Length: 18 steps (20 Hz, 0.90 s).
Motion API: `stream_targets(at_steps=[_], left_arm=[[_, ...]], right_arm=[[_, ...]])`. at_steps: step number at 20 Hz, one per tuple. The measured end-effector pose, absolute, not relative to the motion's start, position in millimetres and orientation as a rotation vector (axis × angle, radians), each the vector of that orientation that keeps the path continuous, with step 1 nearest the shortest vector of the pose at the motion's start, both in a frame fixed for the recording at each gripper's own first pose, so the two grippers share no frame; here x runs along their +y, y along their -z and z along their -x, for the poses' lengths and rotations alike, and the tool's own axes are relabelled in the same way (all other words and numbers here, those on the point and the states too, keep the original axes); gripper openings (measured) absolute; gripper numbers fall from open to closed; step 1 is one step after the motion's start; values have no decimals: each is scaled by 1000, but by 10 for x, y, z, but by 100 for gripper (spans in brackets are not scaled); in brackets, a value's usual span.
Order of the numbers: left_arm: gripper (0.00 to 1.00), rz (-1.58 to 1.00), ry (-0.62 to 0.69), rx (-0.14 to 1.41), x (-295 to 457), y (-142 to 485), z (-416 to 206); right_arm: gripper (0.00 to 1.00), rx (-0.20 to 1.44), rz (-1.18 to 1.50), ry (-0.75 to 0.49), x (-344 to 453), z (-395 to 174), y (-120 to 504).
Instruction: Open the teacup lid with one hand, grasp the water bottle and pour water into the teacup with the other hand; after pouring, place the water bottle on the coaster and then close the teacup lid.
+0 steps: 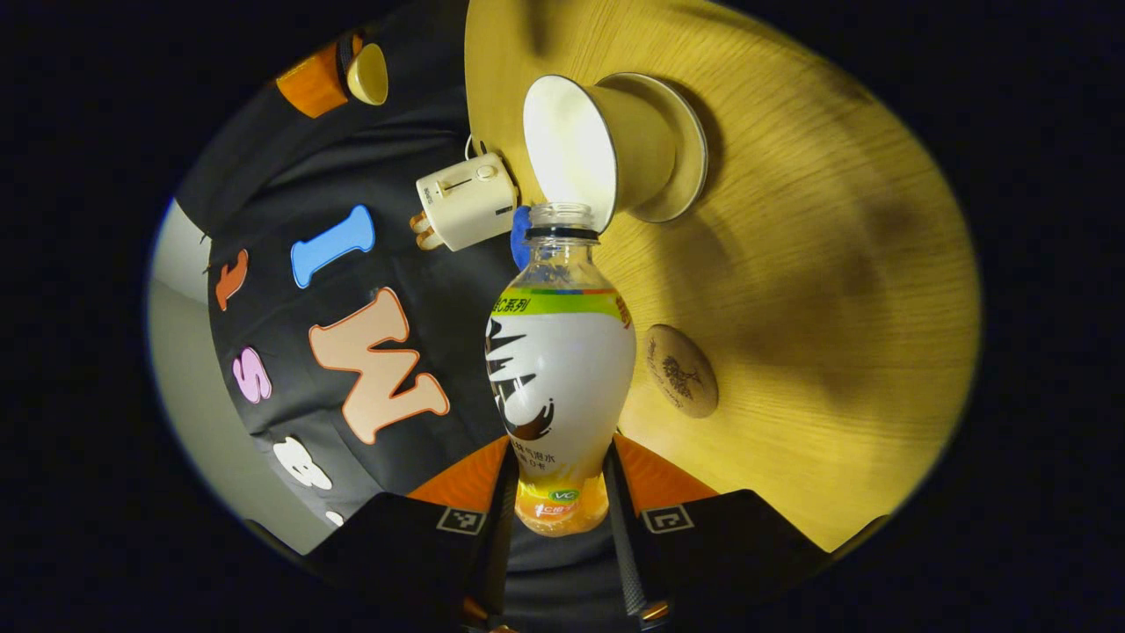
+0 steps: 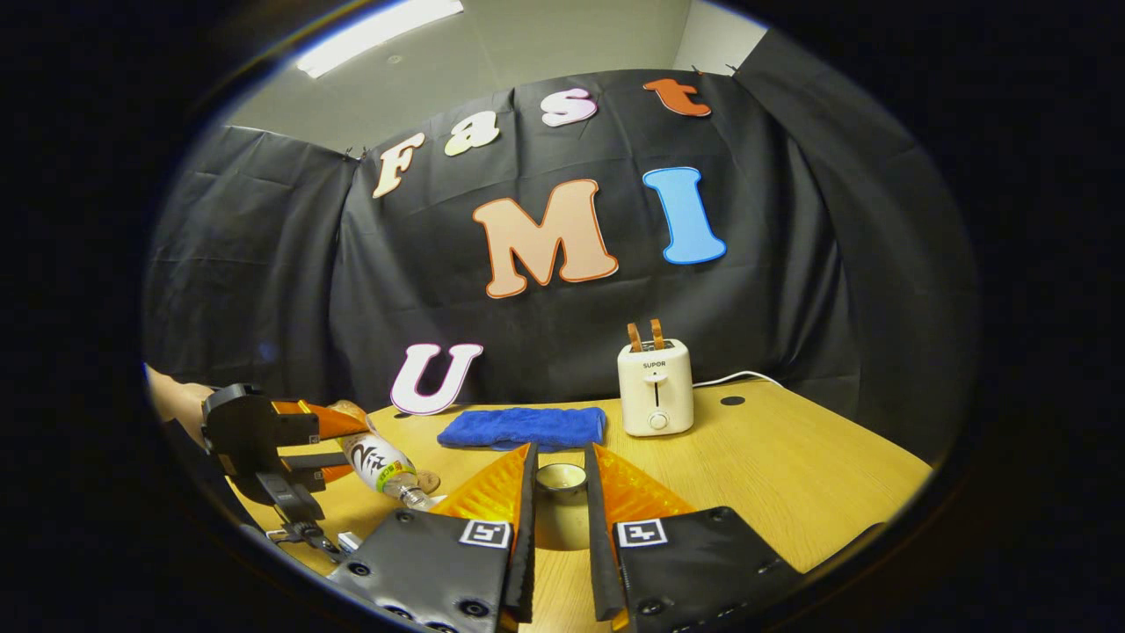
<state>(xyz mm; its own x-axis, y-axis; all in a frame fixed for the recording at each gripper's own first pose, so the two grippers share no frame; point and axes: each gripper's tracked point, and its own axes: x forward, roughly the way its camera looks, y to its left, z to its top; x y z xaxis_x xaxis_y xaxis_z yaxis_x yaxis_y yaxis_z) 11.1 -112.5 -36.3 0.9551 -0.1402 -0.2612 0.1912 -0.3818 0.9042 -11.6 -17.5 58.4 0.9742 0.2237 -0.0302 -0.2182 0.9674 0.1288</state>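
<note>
A wooden tabletop [image 2: 791, 466] carries a toaster [image 2: 654, 387] and blue cloth [image 2: 523, 426] near its far edge. The water bottle [image 1: 560, 369] is clamped in the left gripper [image 1: 562, 519], tipped with its open neck at the teacup [image 1: 606, 149] rim. The coaster [image 1: 681, 371] lies near the cup. The lid [image 2: 561, 479] is clenched in the right gripper [image 2: 559, 510].
</note>
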Motion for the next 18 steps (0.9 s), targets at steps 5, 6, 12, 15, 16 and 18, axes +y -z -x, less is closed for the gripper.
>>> stream_targets(at_steps=[5, 6, 12, 15, 16, 18], left_arm=[[49, -1723, 377, 90, -1084, 537, -75], [52, -1665, 380, 106, -1090, 575, -42], [49, -1340, 392, 167, -1136, 800, 74], [49, -1174, 378, 213, -1174, 912, 155], [49, -1126, 375, 207, -1204, 928, 178], [49, -1018, 364, 210, -1235, 944, 181]], right_arm=[[31, 50, -122, -226, -151, 107, -561], [31, 49, -122, -226, -147, 109, -557], [31, 53, -120, -231, -107, 110, -536], [31, 57, -114, -237, -71, 110, -526], [31, 58, -113, -238, -59, 114, -514], [30, 58, -111, -245, -28, 125, -513]])
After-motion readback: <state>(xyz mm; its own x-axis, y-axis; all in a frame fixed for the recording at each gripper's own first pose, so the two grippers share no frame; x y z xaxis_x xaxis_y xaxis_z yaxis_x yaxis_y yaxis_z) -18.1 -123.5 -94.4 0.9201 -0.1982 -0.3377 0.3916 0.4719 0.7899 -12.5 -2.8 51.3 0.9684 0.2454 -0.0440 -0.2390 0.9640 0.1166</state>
